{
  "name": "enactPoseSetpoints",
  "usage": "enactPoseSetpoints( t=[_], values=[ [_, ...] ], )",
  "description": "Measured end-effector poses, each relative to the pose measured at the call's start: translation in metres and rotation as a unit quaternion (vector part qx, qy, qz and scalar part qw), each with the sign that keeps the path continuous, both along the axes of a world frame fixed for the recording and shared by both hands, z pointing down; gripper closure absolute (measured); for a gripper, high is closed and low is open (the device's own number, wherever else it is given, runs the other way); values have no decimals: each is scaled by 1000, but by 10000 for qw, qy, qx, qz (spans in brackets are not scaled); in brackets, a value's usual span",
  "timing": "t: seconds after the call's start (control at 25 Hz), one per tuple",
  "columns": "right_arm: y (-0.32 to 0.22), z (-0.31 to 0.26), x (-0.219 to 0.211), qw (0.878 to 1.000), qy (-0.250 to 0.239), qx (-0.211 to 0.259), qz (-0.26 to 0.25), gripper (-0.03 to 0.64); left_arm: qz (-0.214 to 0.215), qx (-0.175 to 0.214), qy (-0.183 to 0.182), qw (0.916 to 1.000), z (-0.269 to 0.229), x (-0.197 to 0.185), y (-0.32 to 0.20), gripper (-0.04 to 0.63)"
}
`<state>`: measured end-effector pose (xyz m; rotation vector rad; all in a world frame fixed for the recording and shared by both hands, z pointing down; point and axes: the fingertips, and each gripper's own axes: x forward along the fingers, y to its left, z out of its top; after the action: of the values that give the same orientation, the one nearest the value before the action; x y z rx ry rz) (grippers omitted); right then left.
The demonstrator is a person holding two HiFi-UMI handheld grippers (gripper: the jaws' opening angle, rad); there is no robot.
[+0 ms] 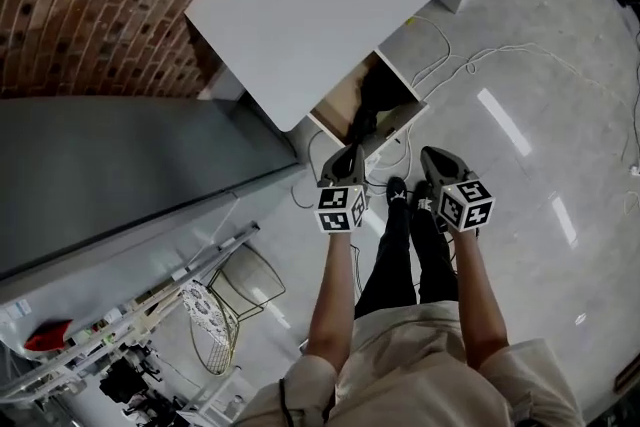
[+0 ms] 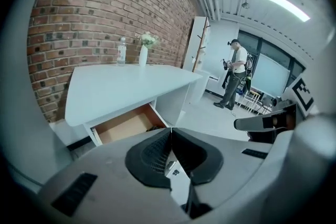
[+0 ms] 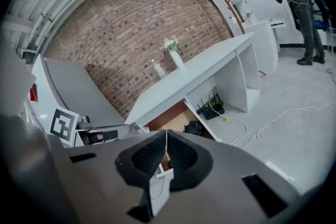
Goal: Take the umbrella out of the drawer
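We are holding the left hand-held gripper (image 1: 348,160) and right hand-held gripper (image 1: 435,163) pressed together, empty, at frame centre, the dark umbrella (image 1: 378,93) lying just above them in the open drawer (image 1: 335,103) beneath the counter (image 1: 330,5).

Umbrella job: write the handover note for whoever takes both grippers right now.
Left gripper: shut, empty.
Right gripper: shut, empty.
Both hang in the air short of the desk.
Drawer: pulled open under the desk top.
Umbrella: dark bundle lying in the drawer, untouched.
Done: drawer open.
To do: open a gripper, reach in, grip the umbrella, lift it out.
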<state>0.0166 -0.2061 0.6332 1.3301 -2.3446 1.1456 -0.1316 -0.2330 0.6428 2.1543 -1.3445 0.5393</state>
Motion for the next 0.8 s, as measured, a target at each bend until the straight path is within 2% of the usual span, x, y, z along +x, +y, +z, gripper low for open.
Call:
enactPoseSetpoints(
  t=[0.16, 0.36, 0.68, 0.8],
  values=[
    [2, 23, -14, 10000, -9, -70, -58, 546, 344, -96, -305, 9989, 41, -4, -11, 584],
    [12, 44, -6, 9995, 172, -262, 76, 546, 479, -215, -316, 9981, 87, -2, -22, 584],
    [23, 100, -8, 9987, 278, -363, -232, 546, 713, -283, -465, 9960, 167, 1, -57, 584],
    [23, 115, -4, 9991, 227, -319, -158, 546, 824, -251, -482, 9951, 185, 8, -74, 583]
  ],
)
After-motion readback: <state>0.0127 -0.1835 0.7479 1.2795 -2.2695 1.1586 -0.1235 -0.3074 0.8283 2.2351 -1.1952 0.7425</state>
